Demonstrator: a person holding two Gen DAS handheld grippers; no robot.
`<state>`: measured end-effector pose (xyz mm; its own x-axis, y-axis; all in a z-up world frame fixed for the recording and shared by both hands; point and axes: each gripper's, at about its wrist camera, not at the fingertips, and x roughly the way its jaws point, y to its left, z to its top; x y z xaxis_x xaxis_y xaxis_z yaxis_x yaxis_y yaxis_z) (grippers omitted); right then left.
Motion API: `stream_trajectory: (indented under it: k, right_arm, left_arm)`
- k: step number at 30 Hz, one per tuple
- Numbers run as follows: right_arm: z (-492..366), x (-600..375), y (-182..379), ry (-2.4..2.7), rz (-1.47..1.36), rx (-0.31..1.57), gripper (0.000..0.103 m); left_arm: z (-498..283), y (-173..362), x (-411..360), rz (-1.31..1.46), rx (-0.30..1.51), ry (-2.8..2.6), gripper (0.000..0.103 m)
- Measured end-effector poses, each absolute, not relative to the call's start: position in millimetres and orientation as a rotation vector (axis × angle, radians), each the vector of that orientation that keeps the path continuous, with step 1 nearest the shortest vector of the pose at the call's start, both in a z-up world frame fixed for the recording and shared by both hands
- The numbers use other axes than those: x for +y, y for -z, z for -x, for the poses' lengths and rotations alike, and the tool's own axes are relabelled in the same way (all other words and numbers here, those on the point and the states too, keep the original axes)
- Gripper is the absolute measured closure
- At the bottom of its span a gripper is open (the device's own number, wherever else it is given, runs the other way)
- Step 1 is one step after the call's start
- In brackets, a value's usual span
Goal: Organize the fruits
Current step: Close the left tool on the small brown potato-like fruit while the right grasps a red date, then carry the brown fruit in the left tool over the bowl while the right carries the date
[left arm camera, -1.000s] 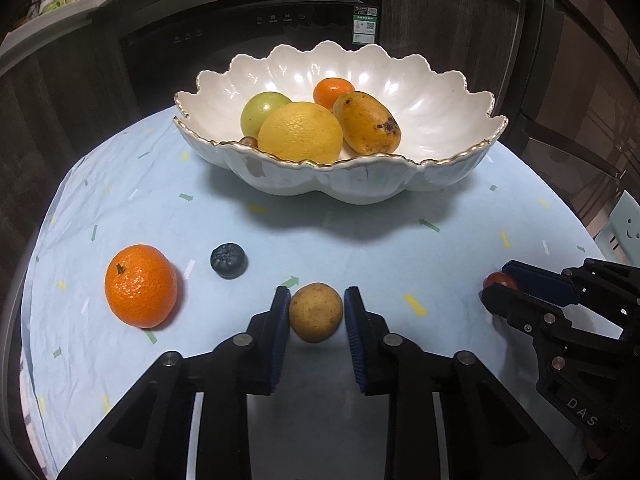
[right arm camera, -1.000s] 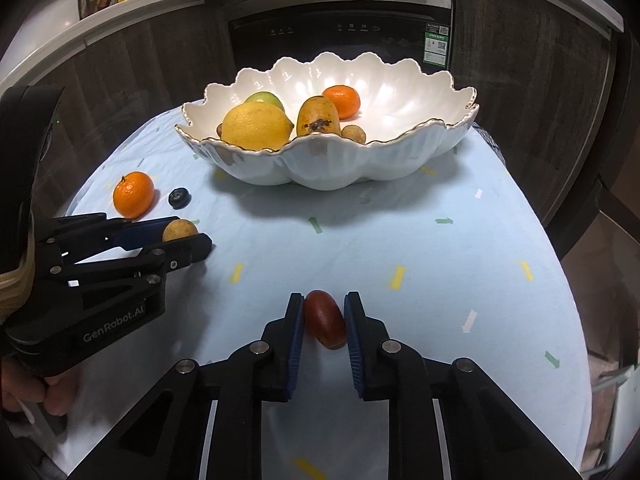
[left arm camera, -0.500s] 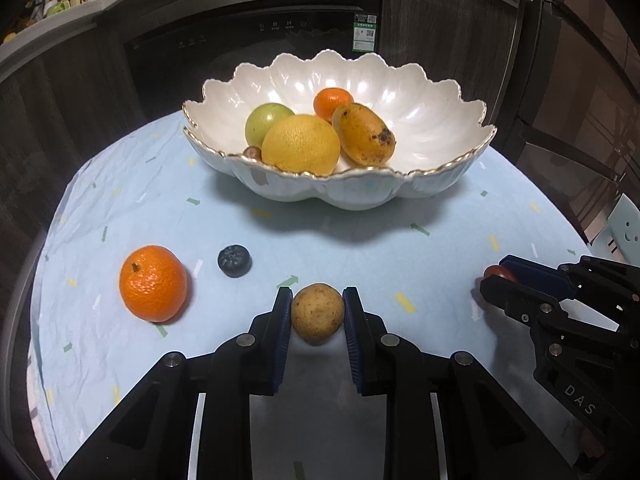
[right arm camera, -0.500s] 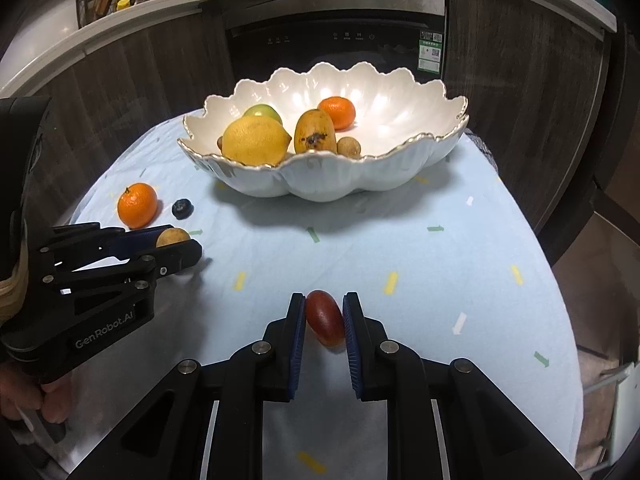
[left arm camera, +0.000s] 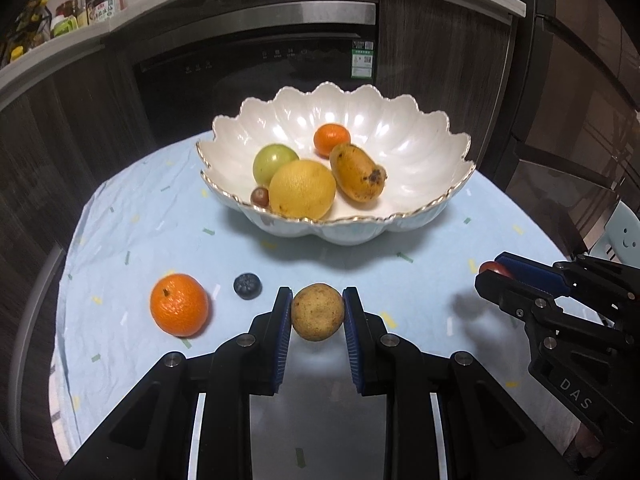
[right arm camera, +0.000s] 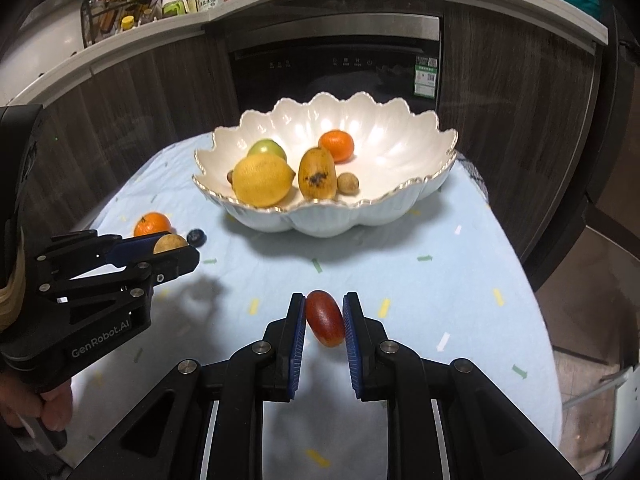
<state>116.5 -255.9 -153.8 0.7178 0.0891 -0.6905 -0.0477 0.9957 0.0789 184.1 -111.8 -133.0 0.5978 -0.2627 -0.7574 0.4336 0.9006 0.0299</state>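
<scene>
Two claws lifted: my left claw (left arm camera: 317, 312) grips a longan (left arm camera: 317, 312), my right claw (right arm camera: 324, 318) a red jujube (right arm camera: 325, 318); next, carry both over the scalloped bowl (left arm camera: 416, 216).

Both grippers (left arm camera: 317, 312) (right arm camera: 324, 316) blk plastic w/ blue ribbed pads, silver screws, white "GenRobot.AI" lettering.

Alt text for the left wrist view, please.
The left gripper holds a round brown fruit above a pale blue tablecloth. Beyond stands a white scalloped bowl of fruit; an orange and blueberry lie at left.
</scene>
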Motion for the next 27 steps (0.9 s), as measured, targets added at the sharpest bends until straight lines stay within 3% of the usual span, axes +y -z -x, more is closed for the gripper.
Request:
stream_trajectory:
  k: [27]
  right_arm:
    - [-135.9, -282.9, 100.7, -0.054, -0.073, 0.656, 0.083]
  left_arm:
    - [-202.9, 81.8, -139.9, -0.225, 0.753, 0.433, 0.077]
